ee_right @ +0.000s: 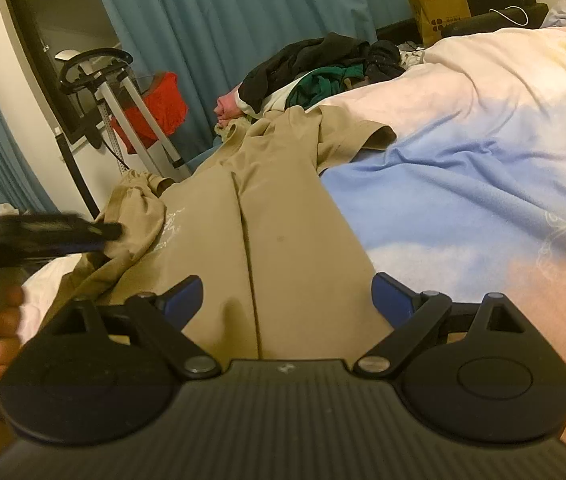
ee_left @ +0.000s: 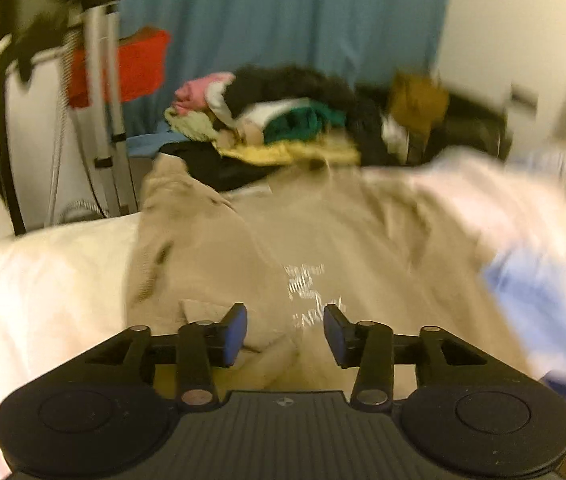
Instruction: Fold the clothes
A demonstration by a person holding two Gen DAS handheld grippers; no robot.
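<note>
Beige short-sleeved T-shirt with white chest print (ee_right: 283, 216) spread flat on pastel pink-and-blue bedspread (ee_right: 483, 128), collar toward 12 o'clock, near-side sleeve folded inward at 9 o'clock. Left gripper (ee_left: 285, 334) half open above print, nothing between blue pads. Right gripper (ee_right: 287, 300) spread wide over hem, empty. Heap of mixed dark and coloured clothes (ee_right: 323, 68) at 12 o'clock.

A blurred view along the left gripper (ee_left: 285, 334) is shown, its blue-padded jaws parted with nothing gripped between them, above a beige shirt (ee_left: 283, 240) with white lettering that is spread on a pale bedcover (ee_left: 43, 280). Behind the shirt, a heap of mixed clothes (ee_left: 283, 120) is piled before a blue curtain (ee_left: 283, 12). A metal stand (ee_left: 103, 100) and something red (ee_left: 139, 64) are seen at the left.
</note>
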